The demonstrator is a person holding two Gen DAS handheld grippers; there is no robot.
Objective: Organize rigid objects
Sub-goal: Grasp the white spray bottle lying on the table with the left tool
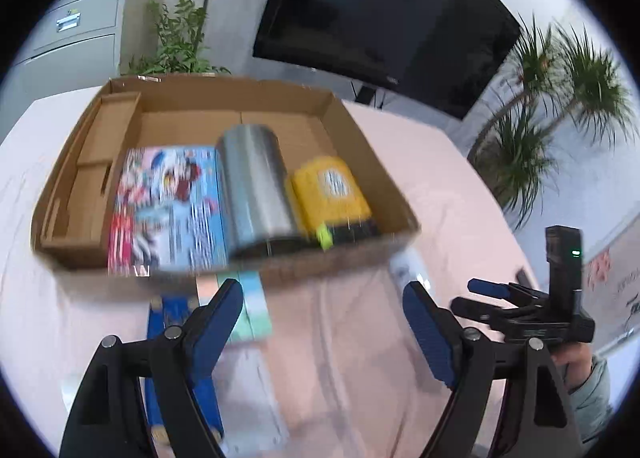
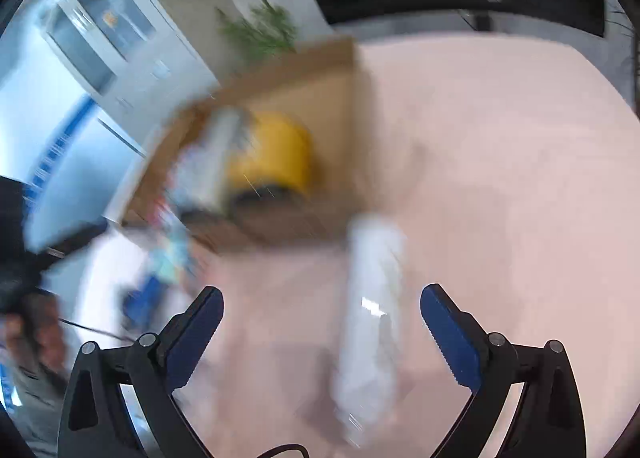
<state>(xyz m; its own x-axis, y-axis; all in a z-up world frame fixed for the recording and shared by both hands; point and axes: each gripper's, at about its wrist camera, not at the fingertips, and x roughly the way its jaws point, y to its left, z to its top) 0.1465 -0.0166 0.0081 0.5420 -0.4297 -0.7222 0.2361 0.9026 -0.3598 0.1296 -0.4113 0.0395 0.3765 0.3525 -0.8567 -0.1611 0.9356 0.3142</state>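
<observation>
Cardboard box (image 1: 372, 162) stands on the pink table (image 1: 420, 178) and holds a colourful box (image 1: 172, 206), a steel cylinder (image 1: 256, 194) and a yellow container (image 1: 328, 194) side by side. Your left gripper (image 1: 322, 322) and right gripper (image 2: 322, 334) both stand wide and hold nothing; a white packet (image 2: 372, 298) lies between the right jaws.

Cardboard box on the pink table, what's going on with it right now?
A person is packing things into the cardboard box using two handheld grippers. The box already holds a colourful book, a metal cylinder and a yellow container. Both the left gripper and the right gripper are open and empty. A white object lies on the table ahead of the right gripper, and a blue item and a light green one lie near the left.
</observation>
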